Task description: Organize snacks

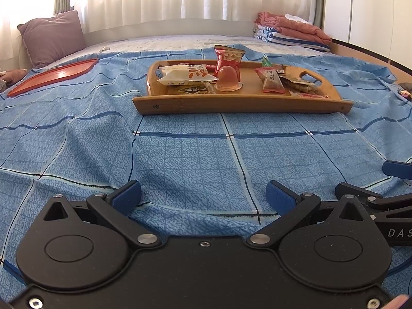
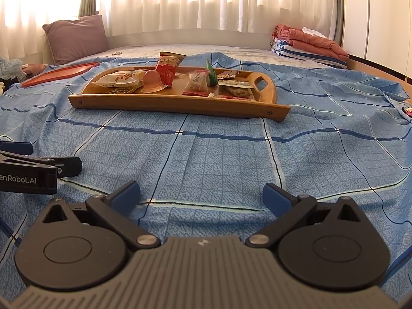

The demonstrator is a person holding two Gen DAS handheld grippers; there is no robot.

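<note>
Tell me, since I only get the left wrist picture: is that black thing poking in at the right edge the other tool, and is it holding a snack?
Observer: Yes, that is the right tool. The right wrist view shows its blue fingers spread wide, with only the blue bedspread between them.
Operator: Does my own tool show up there?
Observer: The left tool juts in side-on from the left edge, with white lettering on its body that ends in "enRobot.AI".
Operator: Is there anything out past the red tray?
Observer: A crumpled pale-blue cloth sits at the far left edge, to the left of the red tray.
</note>
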